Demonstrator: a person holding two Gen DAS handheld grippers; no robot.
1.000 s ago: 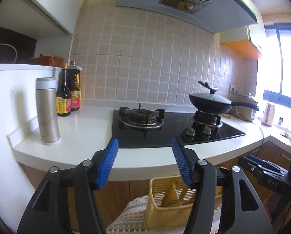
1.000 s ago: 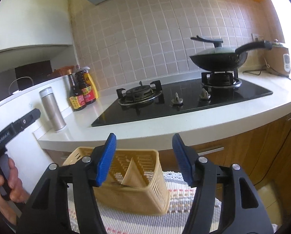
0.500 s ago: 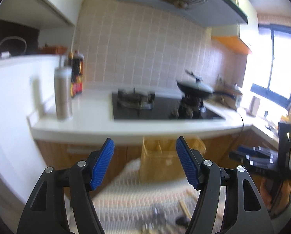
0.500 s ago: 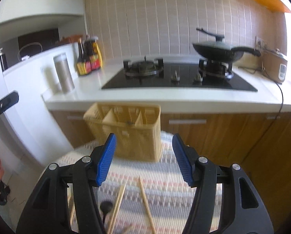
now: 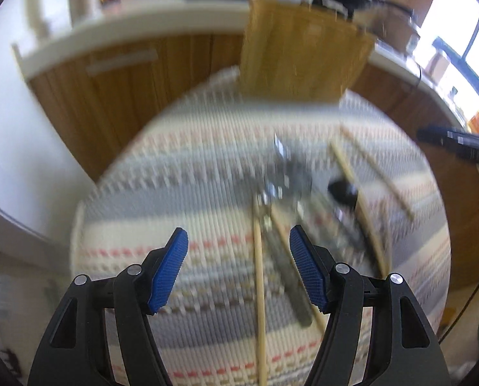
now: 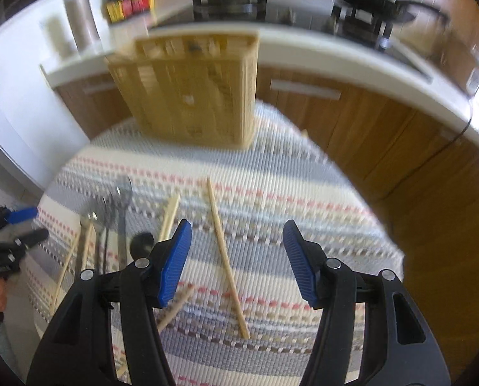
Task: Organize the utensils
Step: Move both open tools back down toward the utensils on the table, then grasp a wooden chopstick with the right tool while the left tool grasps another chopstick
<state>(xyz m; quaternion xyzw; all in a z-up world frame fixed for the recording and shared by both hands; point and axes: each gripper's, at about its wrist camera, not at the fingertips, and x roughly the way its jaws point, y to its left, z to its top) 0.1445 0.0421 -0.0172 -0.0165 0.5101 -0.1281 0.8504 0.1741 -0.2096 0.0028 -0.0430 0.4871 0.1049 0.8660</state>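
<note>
On the striped mat [image 6: 303, 193], both tools gape empty; only the right view shows the bottles [image 6: 128, 0].

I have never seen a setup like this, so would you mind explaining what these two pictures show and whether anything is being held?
There is no robot: a person carries a two-fingered tool in each hand, each with its own fisheye camera looking along blue-padded fingers. One picture comes from the left hand-held gripper, the other from the right hand-held gripper. Both are open and hold nothing. Below them lies a striped mat with loose chopsticks, metal cutlery and a yellow utensil basket standing at its far edge.
</note>
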